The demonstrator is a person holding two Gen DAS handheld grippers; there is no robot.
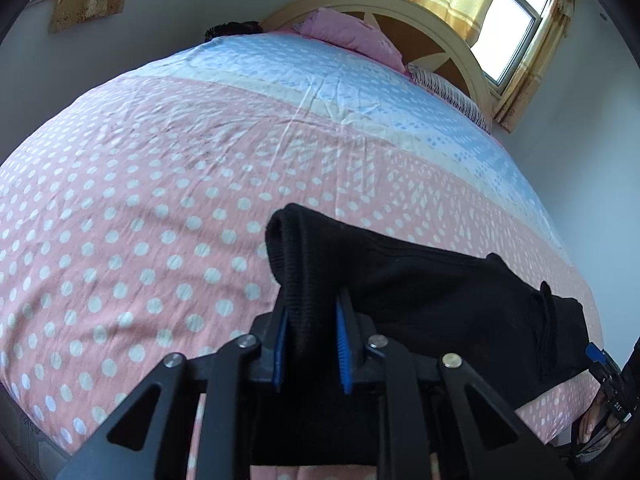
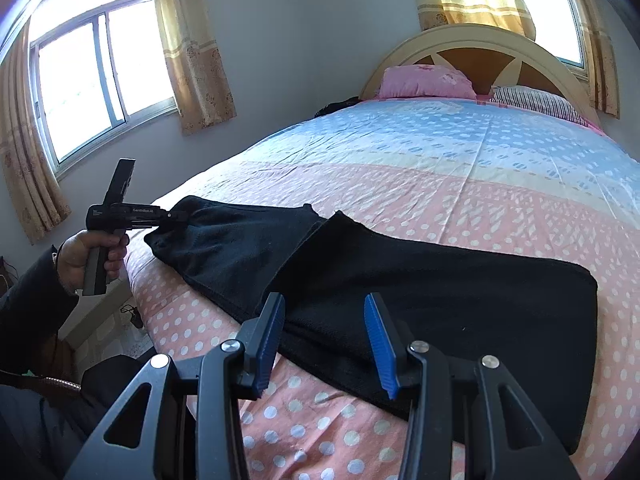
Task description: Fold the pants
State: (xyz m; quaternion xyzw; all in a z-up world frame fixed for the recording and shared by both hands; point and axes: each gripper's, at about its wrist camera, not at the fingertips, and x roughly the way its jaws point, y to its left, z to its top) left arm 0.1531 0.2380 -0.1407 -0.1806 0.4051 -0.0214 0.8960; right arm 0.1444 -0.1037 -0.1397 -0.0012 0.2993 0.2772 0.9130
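Nearest you, your right gripper (image 2: pixel 324 344) hangs part open with nothing in it, its jaws just above the near edge of the black pants (image 2: pixel 420 300), which lie half folded along the foot of the dotted bedspread (image 2: pixel 460 184). Your left gripper (image 1: pixel 310 344) has its blue pads (image 1: pixel 343 354) closed on the ribbed end of the pants — so the step looks like taking both ends before a fold, and the next move calls for your right jaws to close on that hem. Beyond the cloth the bedspread lies bare up to the pink pillow (image 2: pixel 426 82) — room to carry the fold over.
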